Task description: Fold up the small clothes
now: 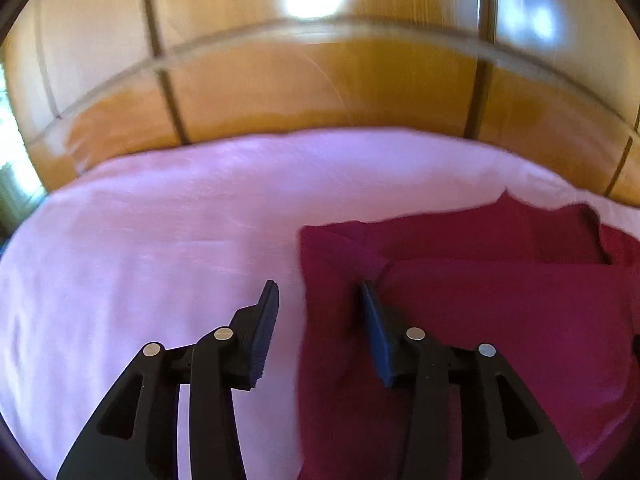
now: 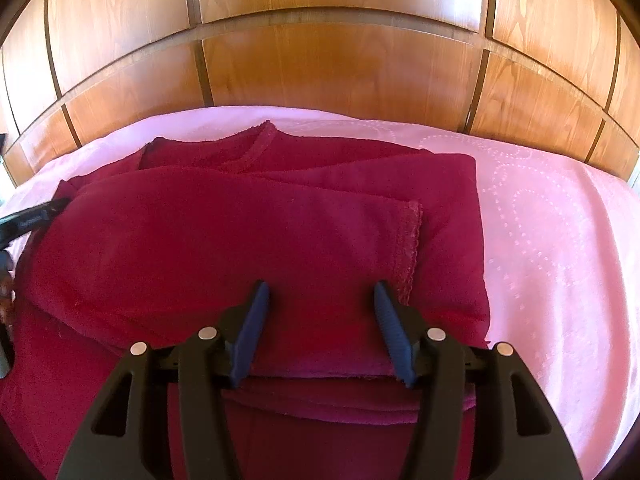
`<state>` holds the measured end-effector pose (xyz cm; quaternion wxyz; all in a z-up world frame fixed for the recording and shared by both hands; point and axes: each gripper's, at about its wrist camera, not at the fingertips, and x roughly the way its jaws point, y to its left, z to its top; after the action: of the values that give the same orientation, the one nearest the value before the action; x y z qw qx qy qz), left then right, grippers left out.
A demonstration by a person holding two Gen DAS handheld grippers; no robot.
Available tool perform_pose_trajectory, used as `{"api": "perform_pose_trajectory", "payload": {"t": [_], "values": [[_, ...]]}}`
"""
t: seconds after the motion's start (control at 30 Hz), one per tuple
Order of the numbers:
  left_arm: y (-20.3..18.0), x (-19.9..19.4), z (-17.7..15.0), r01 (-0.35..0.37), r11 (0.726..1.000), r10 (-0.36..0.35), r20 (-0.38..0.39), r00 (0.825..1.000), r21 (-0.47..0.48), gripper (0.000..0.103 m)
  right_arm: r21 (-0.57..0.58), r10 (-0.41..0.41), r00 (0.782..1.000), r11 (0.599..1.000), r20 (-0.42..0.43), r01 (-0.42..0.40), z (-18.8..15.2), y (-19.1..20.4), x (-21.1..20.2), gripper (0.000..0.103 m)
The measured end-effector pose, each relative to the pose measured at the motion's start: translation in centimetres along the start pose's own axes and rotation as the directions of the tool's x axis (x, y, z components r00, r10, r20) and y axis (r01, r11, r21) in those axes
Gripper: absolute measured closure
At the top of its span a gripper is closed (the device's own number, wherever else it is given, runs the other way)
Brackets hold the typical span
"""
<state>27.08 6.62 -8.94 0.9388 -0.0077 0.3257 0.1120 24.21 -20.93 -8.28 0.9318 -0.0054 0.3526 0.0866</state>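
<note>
My left gripper [image 1: 318, 288] stands with its two dark ribbed fingers apart, pinching nothing: one finger is over bare pink sheet, the other lies against the left edge of the garment, and this view is smeared. My right gripper [image 2: 320, 286] also has its two fingers spread, gripping nothing, and between them lies the top folded layer of cloth; whether the tips touch it I cannot tell. Each gripper shows black arms with four round silver rivets. I count one garment, a crimson fleece top [image 2: 248, 248], soft and napped, folded on itself into a rough rectangle in the middle of the bed. In the right wrist view one sleeve [image 2: 360, 232] crosses its front and ends in a stitched, scalloped cuff [image 2: 414, 240] just beside my right finger, and a neckline trim with the same edging [image 2: 260, 140] shows at the far side. The tip of the left gripper pokes in at the garment's left edge there. The top lies on one pink bedsheet [image 2: 540, 240], smooth, with dotted embroidered loops on its right part. Behind the bed stands a wooden panelled headboard [image 2: 340, 72], glossy, warm brown with visible grain, cut into rectangles by dark grooves.
</note>
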Motion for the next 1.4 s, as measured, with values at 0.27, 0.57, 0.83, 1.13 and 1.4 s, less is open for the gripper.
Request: {"api": "perform_pose_trajectory", "payload": {"t": [0.27,0.57,0.83,1.13,1.4], "values": [[-3.2,-6.3,-4.8,0.143,0.983,-0.145,0.014,0.989,0.117,0.049,0.000,0.001,1.000,1.000,0.002,-0.001,0.1,-0.1,-0.1,0.047],[-3.9,-5.1,-6.1,0.151,0.981,-0.147,-0.044,0.988,0.124,0.048,0.012,0.018,1.000,1.000,0.002,-0.018,0.3,-0.3,0.0,0.046],[-3.5,-4.0,-6.5,0.187,0.979,-0.183,-0.052,0.982,0.082,0.046,0.026,0.039,0.999,0.999,0.002,-0.039,0.5,-0.6,0.2,0.045],[-3.4,-3.9,-6.5,0.195,0.978,-0.192,-0.046,0.980,0.071,0.046,0.027,0.043,0.999,0.999,0.002,-0.043,0.6,-0.7,0.2,0.044],[-3.4,-3.9,-6.6,0.195,0.979,-0.193,-0.045,0.980,0.058,0.044,0.030,0.049,0.999,0.998,0.001,-0.049,0.6,-0.8,0.3,0.043]]}}
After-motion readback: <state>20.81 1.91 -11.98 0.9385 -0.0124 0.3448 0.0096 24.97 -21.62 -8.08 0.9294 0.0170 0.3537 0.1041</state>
